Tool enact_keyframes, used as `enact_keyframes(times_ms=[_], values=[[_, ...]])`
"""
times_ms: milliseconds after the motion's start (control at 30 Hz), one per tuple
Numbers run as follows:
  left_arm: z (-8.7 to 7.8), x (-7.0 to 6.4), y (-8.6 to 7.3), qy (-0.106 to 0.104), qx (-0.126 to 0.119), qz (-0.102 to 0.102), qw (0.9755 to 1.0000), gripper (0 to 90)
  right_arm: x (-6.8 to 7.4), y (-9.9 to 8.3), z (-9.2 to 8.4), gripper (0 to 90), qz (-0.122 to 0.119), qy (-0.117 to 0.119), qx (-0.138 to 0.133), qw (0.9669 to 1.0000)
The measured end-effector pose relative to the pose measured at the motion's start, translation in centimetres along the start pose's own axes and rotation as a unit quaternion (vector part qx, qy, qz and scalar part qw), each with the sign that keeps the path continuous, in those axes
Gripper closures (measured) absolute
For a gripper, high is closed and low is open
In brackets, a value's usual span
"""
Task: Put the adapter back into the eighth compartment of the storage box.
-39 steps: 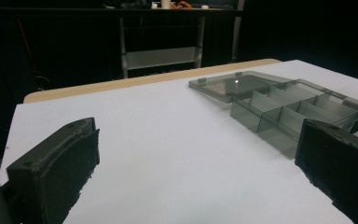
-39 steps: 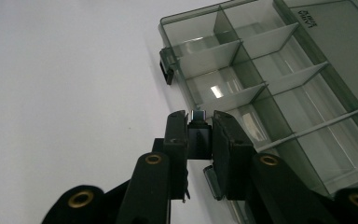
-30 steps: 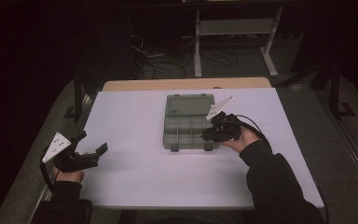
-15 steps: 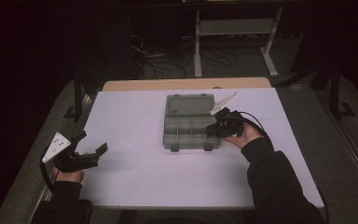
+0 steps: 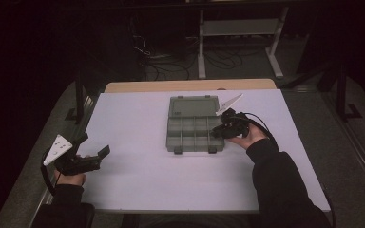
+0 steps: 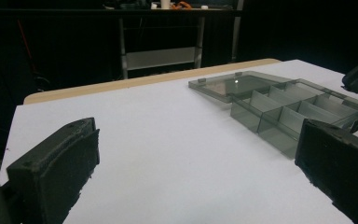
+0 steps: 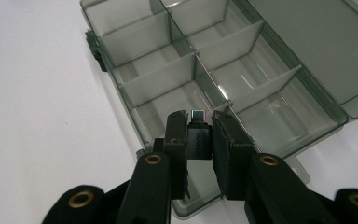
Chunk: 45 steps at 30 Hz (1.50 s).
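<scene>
**High view inventory: open compartment box, two hand-held grippers, one small adapter**

Item 1. White table top (image 5: 138, 190), rectangular, with a bare wooden strip (image 5: 190, 85) along its far edge. Dark floor beyond, with a metal shelf frame (image 5: 240, 33) and loose cables.

Item 2. Compartment box (image 5: 192, 124), smoky translucent plastic, lying at the middle of the table. Lid (image 5: 193, 106) folded back flat on the far side. The tray is split by dividers into several cells; two latches project from its near edge. In the right gripper view the cells that can be seen hold nothing.

Item 3. Right gripper (image 5: 220, 132), held in the person's right hand (image 5: 249, 140) at the right end of the box, jaws pointing in over the tray's right-hand cells. Grey three-cornered plate on top; cable looping back toward the sleeve. Jaws closed down to a narrow gap, pinching the adapter.

Item 4. Adapter (image 7: 198, 135), small, dark grey body with a metal plug tip at its far end, faint lettering on the body, not legible. Clamped between the right gripper's pads and poised over the near cell at the tray's end; whether it touches the tray floor cannot be told.

Item 5. Left gripper (image 5: 94, 156), held in the left hand (image 5: 71, 179) at the table's near left corner, well apart from the box. Jaws spread wide, nothing between them; the left gripper view shows bare table between the two pads.
</scene>
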<state>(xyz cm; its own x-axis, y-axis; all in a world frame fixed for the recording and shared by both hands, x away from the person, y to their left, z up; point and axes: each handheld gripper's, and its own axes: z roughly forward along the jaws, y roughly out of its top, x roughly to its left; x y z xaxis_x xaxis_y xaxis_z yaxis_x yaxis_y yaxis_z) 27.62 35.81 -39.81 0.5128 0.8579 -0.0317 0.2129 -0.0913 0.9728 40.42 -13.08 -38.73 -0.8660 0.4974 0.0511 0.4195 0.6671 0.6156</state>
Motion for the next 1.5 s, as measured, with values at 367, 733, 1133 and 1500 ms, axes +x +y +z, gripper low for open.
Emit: enact_keyframes(times_ms=[367,733,1133,1500], values=[[0.0,0.0,0.0,-0.001,0.000,0.000,1.0000,0.0,-0.4,-0.2,1.4,74.9,0.000,-0.009,0.034,0.9994],[0.0,0.0,0.0,-0.002,0.001,0.000,1.0000,0.0,-0.5,-0.2,2.2,74.8,0.000,-0.012,0.049,0.9987],[0.0,0.0,0.0,-0.001,0.001,0.000,1.0000,0.0,-0.7,-0.3,1.5,63.0,0.017,-0.011,0.033,0.9993],[0.0,-0.1,0.0,-0.001,0.000,0.001,1.0000,0.0,-0.9,-0.4,0.3,33.6,0.043,-0.030,-0.003,0.9986]])
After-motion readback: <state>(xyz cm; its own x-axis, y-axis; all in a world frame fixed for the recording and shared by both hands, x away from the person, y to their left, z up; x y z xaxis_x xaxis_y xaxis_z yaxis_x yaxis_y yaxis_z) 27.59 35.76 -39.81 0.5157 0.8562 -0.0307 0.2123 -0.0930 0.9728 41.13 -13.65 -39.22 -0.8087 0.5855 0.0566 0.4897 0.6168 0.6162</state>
